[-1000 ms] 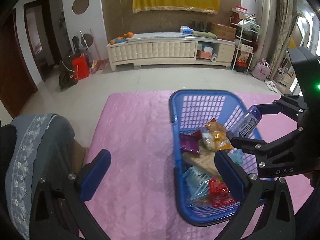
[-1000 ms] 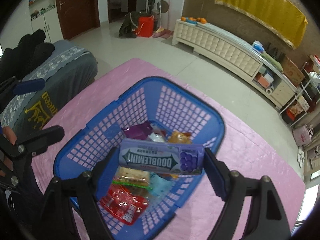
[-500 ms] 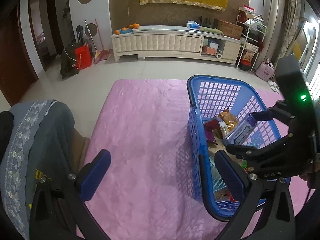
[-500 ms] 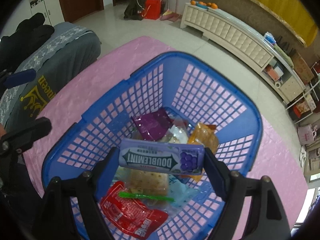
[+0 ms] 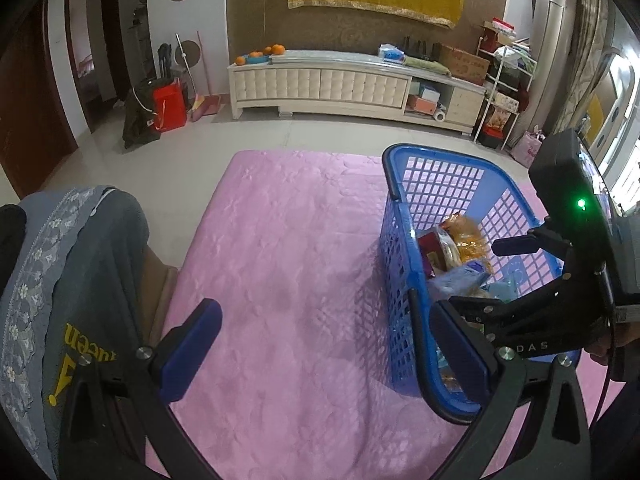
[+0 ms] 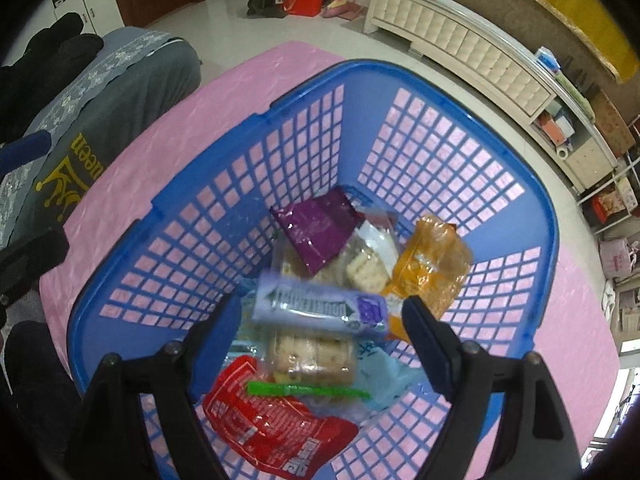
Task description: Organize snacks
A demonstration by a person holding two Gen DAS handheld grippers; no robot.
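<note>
Pointing the right claw down into the blue basket, jaws wide and clear of the blurred gum pack just above the snack pile, apparently to drop it there. Holding the left claw open and empty beside the basket, probably out of the way.

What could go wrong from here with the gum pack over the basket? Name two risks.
1. The gum pack looks blurred and clear of the pads of the right hand-held gripper. It may land on the heaped snacks and slide off askew.
2. That hand-held gripper sits low inside the basket, so lifting out carelessly could snag a wall and drag the basket across the pink mat.
</note>
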